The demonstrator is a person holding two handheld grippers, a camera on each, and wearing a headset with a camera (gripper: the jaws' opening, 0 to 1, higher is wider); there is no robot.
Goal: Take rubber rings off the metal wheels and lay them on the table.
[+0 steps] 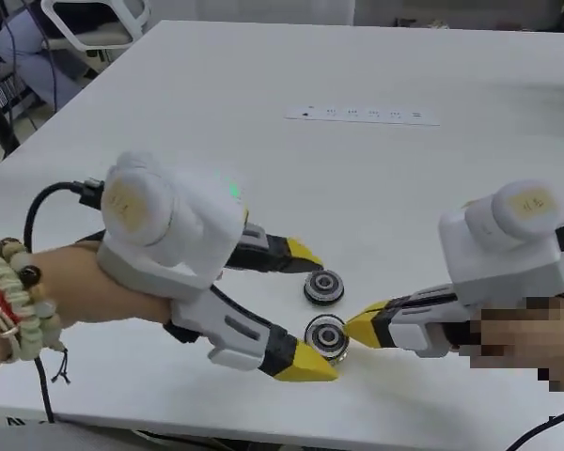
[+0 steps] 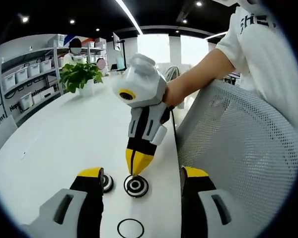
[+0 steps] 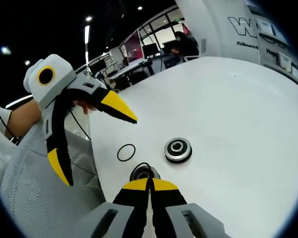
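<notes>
Left gripper point(image 1: 310, 309), jaws wide at lower centre, should clamp the near wheel point(image 1: 326, 336); right gripper point(image 1: 354, 329), jaws closed seemingly on its ring point(image 3: 140, 165), should peel upward, then lay it by the loose ring point(image 3: 126, 152).

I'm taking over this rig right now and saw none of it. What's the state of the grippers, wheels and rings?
Left gripper: open, empty, jaws spread wide.
Right gripper: shut, tips at the near wheel, where a thin black loop shows; whether it pinches that I cannot tell.
Far wheel lies flat on the table.
Done: one rubber ring lies loose on the table.
Left: strip whichever wheel still wears a ring and lay it down.
</notes>
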